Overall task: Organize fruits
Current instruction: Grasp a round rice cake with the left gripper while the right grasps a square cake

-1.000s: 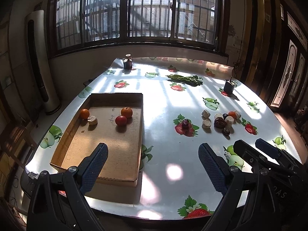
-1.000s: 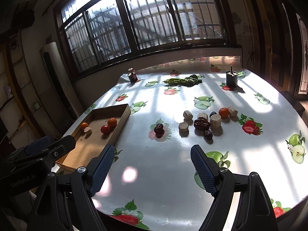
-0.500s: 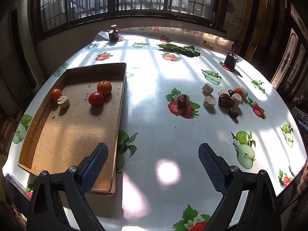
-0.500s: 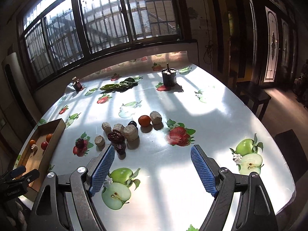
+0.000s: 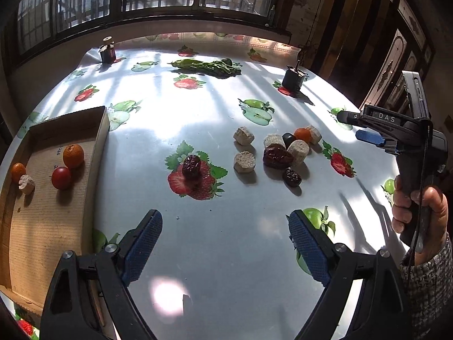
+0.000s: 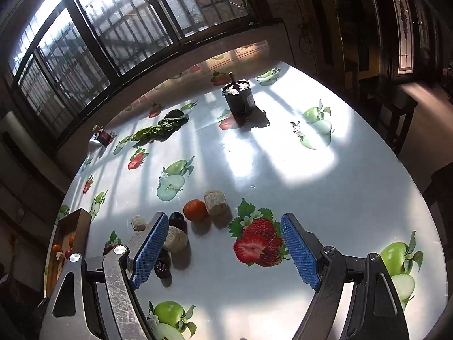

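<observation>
A cardboard tray (image 5: 56, 226) at the left holds an orange (image 5: 73, 155), a tomato (image 5: 61, 178), a small orange (image 5: 18, 171) and a beige chunk (image 5: 27, 183). A red date (image 5: 191, 165) lies alone on a strawberry print. To its right is a pile with beige chunks (image 5: 244, 161), a large date (image 5: 277, 157) and a small orange (image 5: 303, 135). My left gripper (image 5: 225, 243) hovers short of them, its jaws closing with nothing between them. My right gripper (image 6: 223, 249) is open and empty over a printed strawberry. The orange (image 6: 195, 210) and a chunk (image 6: 175, 239) lie by its left finger.
A black cylinder (image 6: 239, 97) stands at the far right of the table, leafy greens (image 5: 206, 66) at the back and a small jar (image 5: 107, 52) at the back left. A hand (image 5: 419, 206) holds the right gripper. The table edge curves close on the right.
The left gripper moved right and down from the tray towards the loose pile, its jaws a little narrower. The right gripper swung right, so the pile now lies at its left finger.
</observation>
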